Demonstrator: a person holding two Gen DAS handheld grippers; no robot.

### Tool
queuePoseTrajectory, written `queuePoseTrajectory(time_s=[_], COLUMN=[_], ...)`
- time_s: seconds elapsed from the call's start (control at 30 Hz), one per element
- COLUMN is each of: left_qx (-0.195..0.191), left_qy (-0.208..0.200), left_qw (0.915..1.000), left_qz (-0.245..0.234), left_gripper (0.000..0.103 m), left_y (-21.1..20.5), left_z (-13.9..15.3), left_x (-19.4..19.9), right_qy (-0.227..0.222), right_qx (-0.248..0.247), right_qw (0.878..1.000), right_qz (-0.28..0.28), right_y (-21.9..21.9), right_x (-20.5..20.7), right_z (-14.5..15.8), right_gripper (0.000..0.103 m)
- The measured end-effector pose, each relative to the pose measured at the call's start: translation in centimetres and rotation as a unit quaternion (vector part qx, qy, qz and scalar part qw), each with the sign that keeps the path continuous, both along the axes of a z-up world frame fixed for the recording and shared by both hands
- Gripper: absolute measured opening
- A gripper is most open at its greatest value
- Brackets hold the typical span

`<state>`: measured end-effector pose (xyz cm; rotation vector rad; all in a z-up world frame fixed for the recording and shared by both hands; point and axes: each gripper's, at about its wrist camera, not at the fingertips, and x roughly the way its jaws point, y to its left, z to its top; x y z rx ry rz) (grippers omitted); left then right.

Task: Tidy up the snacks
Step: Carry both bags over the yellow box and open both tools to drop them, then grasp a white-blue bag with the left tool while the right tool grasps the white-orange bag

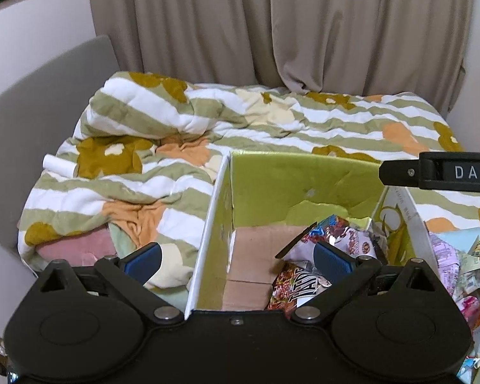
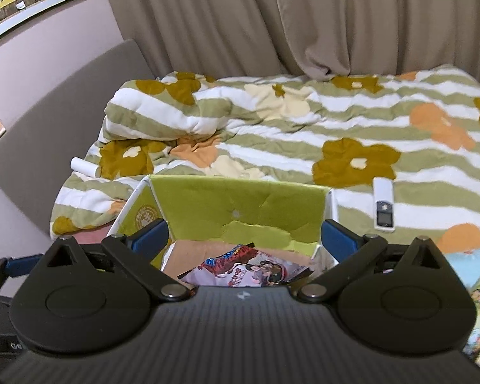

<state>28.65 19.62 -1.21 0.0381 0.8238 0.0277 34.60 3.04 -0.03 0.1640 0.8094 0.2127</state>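
A green cardboard box (image 1: 304, 176) with a brown floor stands open on the bed. Two snack packets lie in it: a white and red one (image 1: 339, 236) and a dark red one (image 1: 291, 291). A heap of loose snack packets (image 1: 460, 265) lies right of the box. My left gripper (image 1: 236, 260) is open and empty, straddling the box's left wall. My right gripper (image 2: 244, 235) is open and empty above the box (image 2: 240, 204), over the white and red packet (image 2: 246, 268). Part of the right gripper (image 1: 438, 172) shows in the left wrist view.
A flowered striped quilt (image 2: 304, 134) covers the bed. A white remote (image 2: 383, 204) lies on it right of the box. A white roll (image 2: 85, 167) lies at the left. A grey headboard (image 2: 64, 102) and beige curtains (image 2: 272, 16) stand behind.
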Motion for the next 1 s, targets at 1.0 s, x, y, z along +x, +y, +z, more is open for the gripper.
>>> queuePoseTrajectory(time_s=[1.0], left_qx=[-0.028], left_qy=[-0.090], left_qw=[0.9941], left_qz=[-0.054], left_gripper=[0.103], left_y=[-5.2], left_z=[6.0], left_x=[-8.8], right_qy=[-0.072], right_qx=[-0.034], right_qw=[0.993], right_qz=[-0.093], right_y=[-8.3], right_x=[-14.3], right_z=[6.6], right_gripper=[0.103])
